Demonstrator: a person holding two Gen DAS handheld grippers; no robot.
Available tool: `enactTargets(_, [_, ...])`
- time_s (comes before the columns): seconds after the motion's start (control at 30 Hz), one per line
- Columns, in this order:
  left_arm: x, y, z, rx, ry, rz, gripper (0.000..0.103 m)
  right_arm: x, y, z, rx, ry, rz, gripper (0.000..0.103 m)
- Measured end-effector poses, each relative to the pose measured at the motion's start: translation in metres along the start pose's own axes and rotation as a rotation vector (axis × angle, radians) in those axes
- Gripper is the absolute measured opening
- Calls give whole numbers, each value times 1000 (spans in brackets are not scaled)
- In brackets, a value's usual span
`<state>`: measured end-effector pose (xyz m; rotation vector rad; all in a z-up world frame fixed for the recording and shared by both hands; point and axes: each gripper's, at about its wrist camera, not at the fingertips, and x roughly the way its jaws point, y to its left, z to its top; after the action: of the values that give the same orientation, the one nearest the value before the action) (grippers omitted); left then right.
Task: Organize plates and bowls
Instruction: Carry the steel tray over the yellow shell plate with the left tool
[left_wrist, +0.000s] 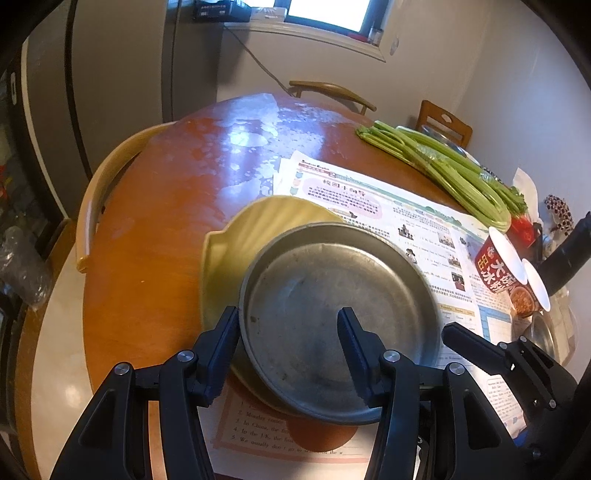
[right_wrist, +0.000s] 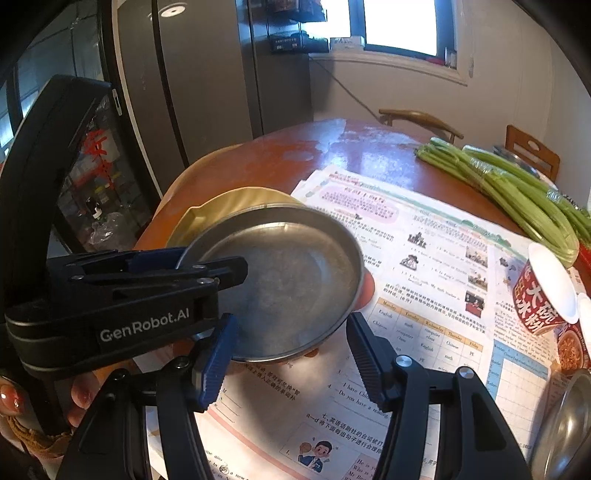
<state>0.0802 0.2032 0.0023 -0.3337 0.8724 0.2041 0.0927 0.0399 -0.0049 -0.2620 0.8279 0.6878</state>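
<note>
A round steel plate (left_wrist: 332, 321) lies tilted on a yellow scalloped plate (left_wrist: 236, 243) on the round wooden table (left_wrist: 155, 229). My left gripper (left_wrist: 288, 325) is open, its fingers either side of the steel plate's near left rim, one over the plate's inside. In the right wrist view the steel plate (right_wrist: 291, 284) and yellow plate (right_wrist: 225, 206) show, with the left gripper (right_wrist: 236, 267) reaching over the steel plate's left rim. My right gripper (right_wrist: 290, 343) is open and empty, just in front of the steel plate's near edge.
Newspapers (left_wrist: 406, 221) cover the table's right half. Celery (left_wrist: 443, 166) lies at the far right. Red instant-noodle cups (left_wrist: 498, 266) and a steel bowl (right_wrist: 565, 428) stand at the right edge. Chairs (left_wrist: 96, 192) surround the table; a fridge (right_wrist: 192, 81) stands behind.
</note>
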Motion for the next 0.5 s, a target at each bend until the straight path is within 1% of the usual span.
enactTargets(0.2, [-8, 1, 2, -10, -17, -16, 56, -7, -1, 1, -1, -31, 14, 62])
enactTargets(0.37, [-14, 4, 1, -16, -26, -16, 56, -14, -13, 3, 27, -49, 18, 62])
enactTargets(0.5, [-27, 12, 2, -45, -53, -17, 56, -24, -24, 6, 54, -71, 20, 62])
